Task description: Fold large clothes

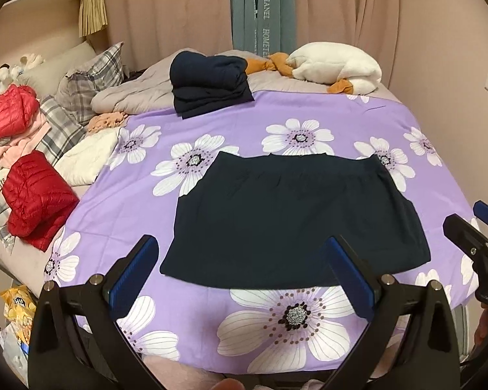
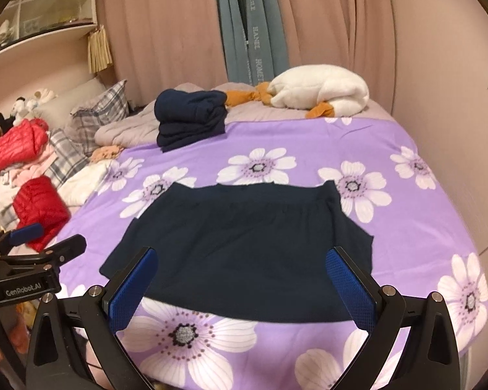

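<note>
A: Left gripper (image 1: 240, 260) sits nearest in the left wrist view, jaws spread wide, nothing between them. Where's the garment?

B: Folded navy garment (image 1: 292, 221) lies flat on the floral purple sheet (image 1: 244, 123), at twelve o'clock.

A: Right wrist view?

B: Right gripper (image 2: 242, 271) gapes empty over the garment's near edge; folded navy stack (image 2: 192, 120) at eleven o'clock.

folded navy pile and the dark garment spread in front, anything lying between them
Nothing lies between the folded navy pile and the dark garment: only bare purple flowered sheet. Both wrist views show this.
</note>
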A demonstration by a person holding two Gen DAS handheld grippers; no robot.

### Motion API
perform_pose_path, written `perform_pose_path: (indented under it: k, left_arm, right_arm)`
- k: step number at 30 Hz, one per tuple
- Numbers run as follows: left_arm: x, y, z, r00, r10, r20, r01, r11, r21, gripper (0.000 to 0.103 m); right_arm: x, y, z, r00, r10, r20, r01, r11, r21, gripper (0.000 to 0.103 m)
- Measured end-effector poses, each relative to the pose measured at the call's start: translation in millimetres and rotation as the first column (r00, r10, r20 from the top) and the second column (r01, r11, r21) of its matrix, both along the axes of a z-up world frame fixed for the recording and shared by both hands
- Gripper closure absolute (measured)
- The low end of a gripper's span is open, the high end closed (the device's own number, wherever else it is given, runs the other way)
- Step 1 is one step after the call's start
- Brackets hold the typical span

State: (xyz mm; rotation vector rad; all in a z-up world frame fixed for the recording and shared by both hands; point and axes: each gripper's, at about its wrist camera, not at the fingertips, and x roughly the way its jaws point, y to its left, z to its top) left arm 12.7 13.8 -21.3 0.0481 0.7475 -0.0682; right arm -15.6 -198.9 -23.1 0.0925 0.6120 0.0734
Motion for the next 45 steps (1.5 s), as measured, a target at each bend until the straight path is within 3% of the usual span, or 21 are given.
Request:
perform_pose_path:
  k: [5, 10, 15, 45]
  left_arm:
    - [-4, 2, 3, 1.000, 0.021, -0.019, -0.021, 1.000, 0.015, 0.000]
    - [-13, 9, -3, 0.997, 0.070, -0.022, -0.070, 0.998, 0.011, 0.000]
    - [-17, 10, -7, 0.997, 0.065, -0.037, -0.065, 0.998, 0.002, 0.000]
    - [-22, 7, -4, 0.998, 0.038, -0.045, -0.037, 0.999, 0.016, 0.000]
  right_arm:
    - [-6, -3, 7, 1.000, -0.008, 0.004, 0.007, 1.000, 0.008, 0.001]
    - [-10, -3, -6, 0.999, 0.030, -0.015, -0.029, 0.998, 0.056, 0.001]
    - [-8, 0, -16, 0.997, -0.006, -0.071, 0.008, 1.000, 0.028, 0.001]
    - [-16, 8, -11, 0.998, -0.008, -0.055, 0.009, 1.000, 0.017, 0.001]
